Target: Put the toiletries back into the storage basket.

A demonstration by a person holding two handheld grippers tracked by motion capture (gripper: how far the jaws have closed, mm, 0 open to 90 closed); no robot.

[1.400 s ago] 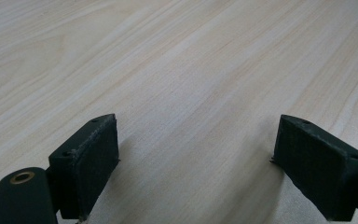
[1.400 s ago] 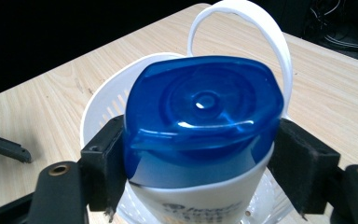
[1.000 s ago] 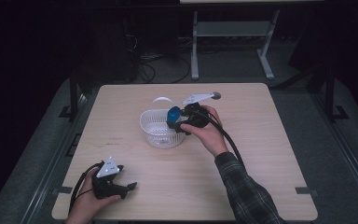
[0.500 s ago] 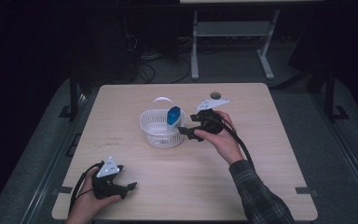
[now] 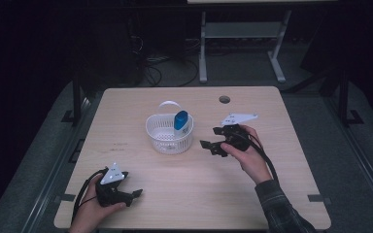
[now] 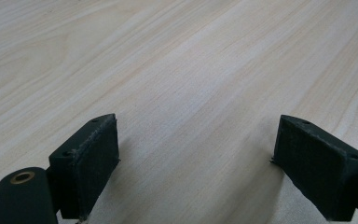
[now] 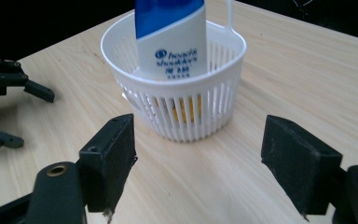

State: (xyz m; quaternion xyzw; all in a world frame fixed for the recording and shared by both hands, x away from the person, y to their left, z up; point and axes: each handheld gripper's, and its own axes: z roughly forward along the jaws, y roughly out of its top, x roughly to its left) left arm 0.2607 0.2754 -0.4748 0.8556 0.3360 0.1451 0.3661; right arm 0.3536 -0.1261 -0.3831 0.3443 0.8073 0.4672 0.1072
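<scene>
Nearest the person, at about seven o'clock on the table [image 5: 252, 194], the left gripper [image 5: 135, 193] rests low on the bare wood. In the left gripper view its jaws stand spread wide with nothing but wood grain between them.

Farther in, at about three o'clock from the table's middle, the right gripper [image 5: 209, 147] is held just beside the basket [image 5: 161, 132] and faces it. Its jaws too are spread wide and grip nothing; in the right gripper view [image 7: 196, 161] the basket stands just beyond them, apart from both pads.

The basket sits near the middle of the table, with the bottle [image 5: 181, 120] inside it at the three o'clock side, leaning against the rim.

The risk I see is a tip-over. The bottle stands taller than the basket's wall and leans outward, so a knock from the right gripper, or from its cable, could likely pull the light basket over or slide it across the smooth wood. A careless reach back in could also catch the thin upright handle [image 5: 169, 104] at the twelve o'clock side.

The bottle is white below and blue above, with small blue print on its face [image 7: 173, 44]. The basket is white plastic with slotted walls; something yellowish shows through the slots, too hidden to name.
</scene>
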